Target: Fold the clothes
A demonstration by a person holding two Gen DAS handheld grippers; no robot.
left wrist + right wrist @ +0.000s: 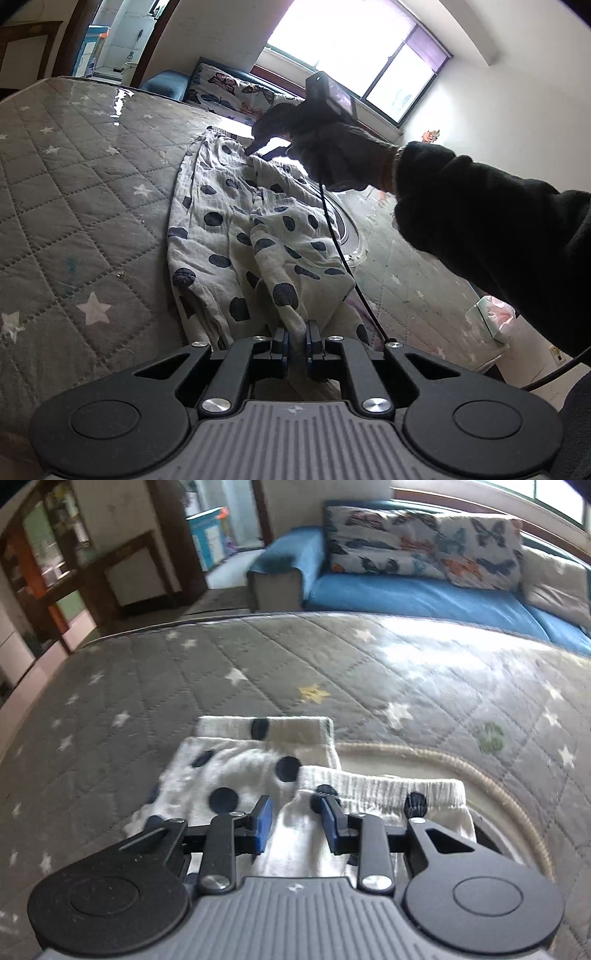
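Observation:
White trousers with dark blue dots (pixel 236 229) lie lengthwise on a grey quilted mattress (pixel 74 177). My left gripper (pixel 297 341) is shut on the near end of one trouser leg. In the left wrist view my right gripper (pixel 264 147), held by a gloved hand, touches the far waistband end. In the right wrist view the right gripper (pixel 297 818) has its jaws apart around a fold of the waistband (pixel 388 790), with white cloth between the blue pads (pixel 264 821).
A blue sofa (pixel 406 594) with butterfly cushions (pixel 406 546) stands beyond the mattress. A black cable (pixel 343 258) hangs from the right gripper across the cloth. A round rimmed pattern (pixel 480 775) shows on the mattress under the waistband. Wooden shelves (pixel 55 554) stand far left.

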